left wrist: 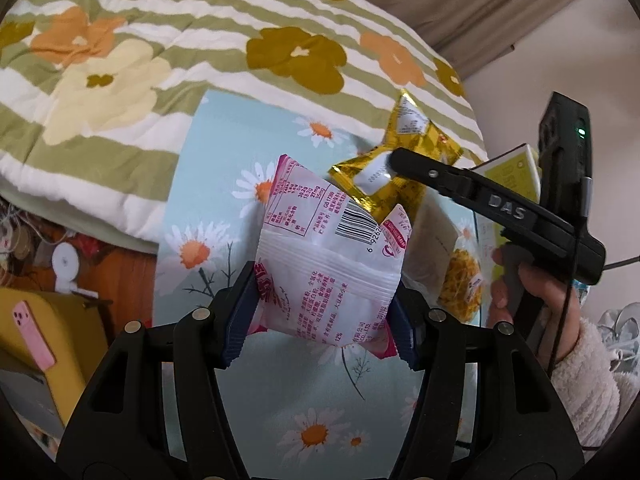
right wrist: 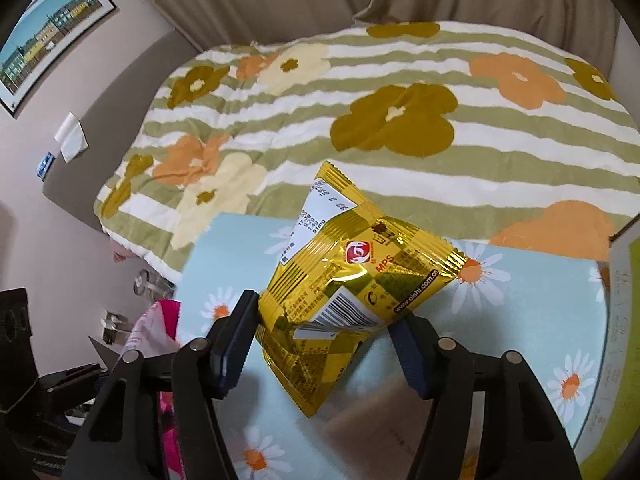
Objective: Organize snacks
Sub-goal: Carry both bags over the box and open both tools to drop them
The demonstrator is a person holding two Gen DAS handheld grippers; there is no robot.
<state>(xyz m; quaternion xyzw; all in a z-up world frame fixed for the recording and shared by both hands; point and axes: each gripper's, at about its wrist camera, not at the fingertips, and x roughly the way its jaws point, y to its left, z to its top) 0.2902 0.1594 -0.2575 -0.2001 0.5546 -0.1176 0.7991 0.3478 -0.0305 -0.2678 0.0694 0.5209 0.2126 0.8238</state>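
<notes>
My left gripper [left wrist: 320, 320] is shut on a white and pink snack packet [left wrist: 332, 264] and holds it above the daisy-print table [left wrist: 208, 208]. My right gripper [right wrist: 324, 344] is shut on a gold snack packet [right wrist: 352, 276], also held above the table [right wrist: 520, 292]. In the left wrist view the gold packet [left wrist: 404, 160] and the right gripper hang just behind and right of the pink packet. In the right wrist view a corner of the pink packet [right wrist: 154, 326] shows at the lower left.
A box [left wrist: 516, 176] holding a clear bag of yellow snacks [left wrist: 460, 284] stands at the table's right side. Its rim [right wrist: 624, 280] shows at the right edge. A bed with a striped flower quilt [right wrist: 400, 120] lies behind the table. A pink phone [left wrist: 32, 336] lies on a yellow seat at the left.
</notes>
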